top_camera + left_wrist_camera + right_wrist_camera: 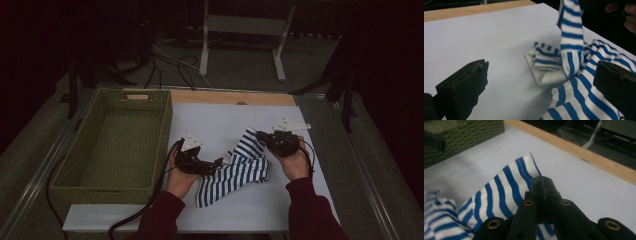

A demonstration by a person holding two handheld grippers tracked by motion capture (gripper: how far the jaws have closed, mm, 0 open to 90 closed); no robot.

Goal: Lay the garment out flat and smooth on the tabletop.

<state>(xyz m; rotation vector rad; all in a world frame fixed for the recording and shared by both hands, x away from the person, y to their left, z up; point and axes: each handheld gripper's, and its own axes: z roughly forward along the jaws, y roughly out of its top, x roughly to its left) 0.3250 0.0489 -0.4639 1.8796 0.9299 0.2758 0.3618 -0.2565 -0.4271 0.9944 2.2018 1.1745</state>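
While the right claw (260,135) pinches one end of the striped cloth (235,175) and holds it up off the table, the rest of the cloth lies crumpled on the white sheet (210,120) between the two claws. Its jaws are squeezed tight on the blue and white stripes. The left claw (217,162) has its jaws wide apart and grips nothing; the cloth lies just in front of it and under one jaw. Left of that claw sits a green woven basket (70,175). Beyond both claws, a strip of wood (230,97) runs along the far edge of the table. Past it the room is dark, with black cables (175,62) on a grey floor (240,65) and a white metal stand (245,25).
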